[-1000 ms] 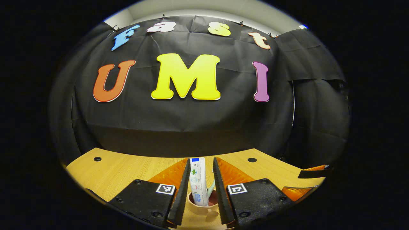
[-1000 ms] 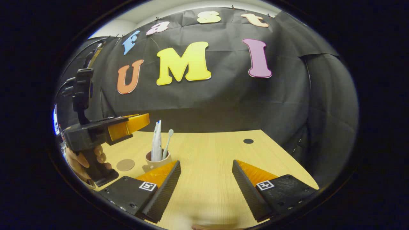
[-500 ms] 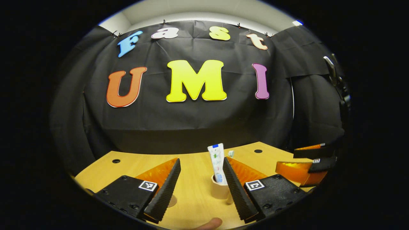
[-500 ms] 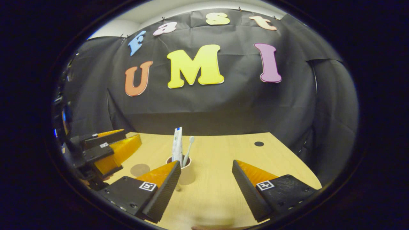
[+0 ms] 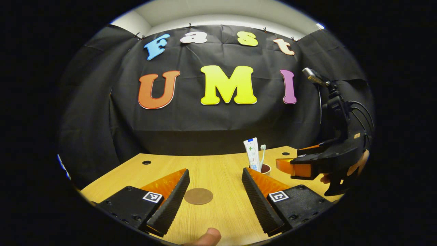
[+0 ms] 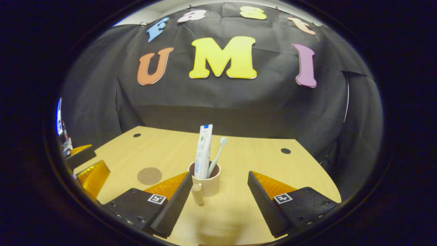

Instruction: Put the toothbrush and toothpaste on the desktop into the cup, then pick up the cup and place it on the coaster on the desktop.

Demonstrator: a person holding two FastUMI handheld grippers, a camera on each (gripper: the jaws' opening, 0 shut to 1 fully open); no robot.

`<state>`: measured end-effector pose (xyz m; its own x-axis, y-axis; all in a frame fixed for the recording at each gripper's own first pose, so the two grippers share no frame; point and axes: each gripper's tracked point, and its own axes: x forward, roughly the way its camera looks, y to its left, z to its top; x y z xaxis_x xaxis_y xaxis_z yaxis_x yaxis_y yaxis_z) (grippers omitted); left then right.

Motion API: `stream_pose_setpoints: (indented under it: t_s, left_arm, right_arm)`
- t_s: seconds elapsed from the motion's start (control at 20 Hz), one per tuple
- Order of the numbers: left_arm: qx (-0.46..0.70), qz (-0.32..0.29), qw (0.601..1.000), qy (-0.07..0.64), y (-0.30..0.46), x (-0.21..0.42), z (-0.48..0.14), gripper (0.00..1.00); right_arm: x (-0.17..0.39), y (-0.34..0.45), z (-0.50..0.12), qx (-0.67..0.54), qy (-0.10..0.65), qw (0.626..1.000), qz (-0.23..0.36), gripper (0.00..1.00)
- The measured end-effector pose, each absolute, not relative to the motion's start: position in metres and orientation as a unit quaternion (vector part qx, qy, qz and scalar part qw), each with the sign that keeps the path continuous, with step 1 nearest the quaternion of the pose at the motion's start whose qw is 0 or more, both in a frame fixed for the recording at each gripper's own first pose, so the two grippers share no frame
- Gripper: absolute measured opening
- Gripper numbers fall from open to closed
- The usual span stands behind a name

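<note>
A beige cup [image 6: 206,182] stands upright on the wooden desk, its handle turned toward the right gripper view's camera. A white toothpaste tube [image 6: 203,152] and a pale toothbrush [image 6: 218,152] stick up out of it. My right gripper [image 6: 220,175] is open, and the cup sits between its fingers, close to the left one, untouched. A round brown coaster [image 6: 149,175] lies flat to the cup's left. In the left gripper view the coaster [image 5: 198,196] lies between the fingers of my open left gripper [image 5: 215,171]. The cup [image 5: 265,168] stands behind its right finger, beside the right gripper [image 5: 290,162].
The desk [image 6: 245,153] has small dark holes [image 6: 285,150] near its back corners, and the black cloth wall rises behind it. A hand [image 5: 356,165] holds the right gripper at the desk's right end. My left gripper [image 6: 83,165] shows at the left edge of the right gripper view.
My left gripper has drawn back from over the cup and swung left, so the coaster now lies between its fingers. The right gripper has come in toward the cup, which now stands between its fingers.
</note>
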<state>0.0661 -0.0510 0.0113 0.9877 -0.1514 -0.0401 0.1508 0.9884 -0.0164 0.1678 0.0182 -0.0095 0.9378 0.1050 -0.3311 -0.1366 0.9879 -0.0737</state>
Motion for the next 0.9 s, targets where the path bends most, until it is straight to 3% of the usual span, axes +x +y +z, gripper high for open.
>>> stream_pose_setpoints:
  t_s: [0.2,0.4,0.65,0.8,0.9]
  left_arm:
    - [-0.006,-0.051,0.998,0.022,-0.027,0.042,0.003,0.97]
    - [-0.005,-0.036,0.999,0.011,-0.013,0.036,-0.003,0.97]
    - [-0.011,-0.038,0.999,0.014,-0.008,0.031,-0.009,0.97]
    - [-0.012,-0.044,0.999,0.011,-0.006,0.031,-0.010,0.97]
    - [-0.011,-0.045,0.999,0.014,-0.004,0.031,-0.015,0.97]
  right_arm:
    - [0.180,0.038,-0.036,-0.057,0.241,0.966,0.069,0.98]
    - [0.198,0.038,-0.061,-0.052,0.328,0.942,0.040,0.95]
    - [0.208,0.031,-0.101,-0.044,0.454,0.890,0.007,0.94]
    - [0.218,0.030,-0.116,-0.046,0.493,0.869,-0.006,0.86]
    - [0.220,0.038,-0.120,-0.032,0.513,0.858,-0.002,0.74]
